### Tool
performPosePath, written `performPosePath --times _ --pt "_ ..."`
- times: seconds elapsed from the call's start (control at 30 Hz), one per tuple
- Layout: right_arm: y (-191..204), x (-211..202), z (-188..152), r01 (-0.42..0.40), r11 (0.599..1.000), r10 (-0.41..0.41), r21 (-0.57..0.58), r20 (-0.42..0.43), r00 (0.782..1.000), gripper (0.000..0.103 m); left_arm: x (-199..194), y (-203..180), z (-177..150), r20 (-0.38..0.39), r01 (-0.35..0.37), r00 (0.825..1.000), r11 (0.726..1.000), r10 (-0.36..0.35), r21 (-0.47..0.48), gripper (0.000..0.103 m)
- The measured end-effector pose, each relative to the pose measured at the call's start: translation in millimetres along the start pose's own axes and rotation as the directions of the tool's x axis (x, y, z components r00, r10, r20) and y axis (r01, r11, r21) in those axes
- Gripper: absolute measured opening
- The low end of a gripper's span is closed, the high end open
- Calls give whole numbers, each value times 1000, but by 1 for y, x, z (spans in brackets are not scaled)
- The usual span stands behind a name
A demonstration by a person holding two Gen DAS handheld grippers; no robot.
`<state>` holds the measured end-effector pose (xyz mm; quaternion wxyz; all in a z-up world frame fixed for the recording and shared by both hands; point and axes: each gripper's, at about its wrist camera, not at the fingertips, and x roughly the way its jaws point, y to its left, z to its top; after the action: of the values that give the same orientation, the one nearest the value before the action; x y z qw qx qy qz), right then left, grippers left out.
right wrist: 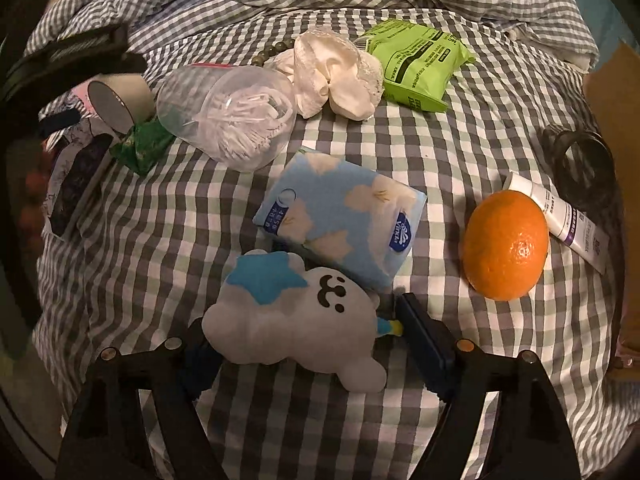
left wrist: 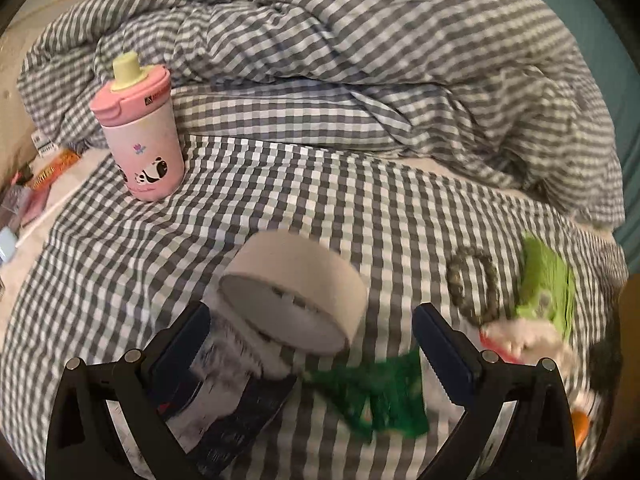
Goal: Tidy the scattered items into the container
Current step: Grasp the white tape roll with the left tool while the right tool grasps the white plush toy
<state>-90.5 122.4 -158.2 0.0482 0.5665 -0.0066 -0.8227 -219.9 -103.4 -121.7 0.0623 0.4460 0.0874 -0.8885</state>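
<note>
Plush cloud toy (right wrist: 296, 320), soft, lumpy, gingham sheet (right wrist: 360, 152)

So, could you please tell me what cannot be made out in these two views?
- Container: in neither view, so its place is unknown.
- Jar label: left view, motion blur, and the left gripper covers its lower part.
- Green packet: left view, blurred; contents unreadable.
- Plush: right view, whether the right gripper pads touch it is hidden by its body.
- Scissors: right view, dark at the edge.
</note>
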Motion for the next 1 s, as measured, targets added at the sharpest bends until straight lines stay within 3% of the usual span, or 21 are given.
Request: performPosePath --times 0.07,0.1,0.17,0.2,0.37,0.57,0.77,0.87,1.0 --pt "-1 -1 -1 1 1000 -1 -8 4 1000 79 10 0 6 -3 -1 1000 1000 1 -18 97" --pt "-1 -1 -1 2 1000 -2 -14 7 1000 79 15 0 8 -12 -2 1000 1000 2 -21 69" --pt "1 0 0 7 1000 -7 -19 14 1000 79 21 2 9 -44 25 999 999 -26 -32 22" --pt "0 -1 0 10 1000 -10 -19 18 1000 79 20 2 9 -46 36 998 999 -37 -37 17" --pt "-9 -23 -3 -1 1000 2 -25 56 998 79 -11 -6 3 30 44 999 998 -45 43 8" --pt "2 -64 2 19 999 -13 -47 128 992 79 -70 -12 -4 93 64 993 993 -73 94 8" --pt "6 -111 0 25 999 -14 -45 223 975 79 -122 -28 -25 102 83 990 981 -102 177 9" --pt "1 -131 -5 31 999 -23 -27 261 965 79 -146 -36 -41 104 117 984 969 -143 219 8" --pt "-12 -157 -16 44 999 -42 -1 295 955 79 -175 -44 -55 75 217 968 947 -240 236 8"
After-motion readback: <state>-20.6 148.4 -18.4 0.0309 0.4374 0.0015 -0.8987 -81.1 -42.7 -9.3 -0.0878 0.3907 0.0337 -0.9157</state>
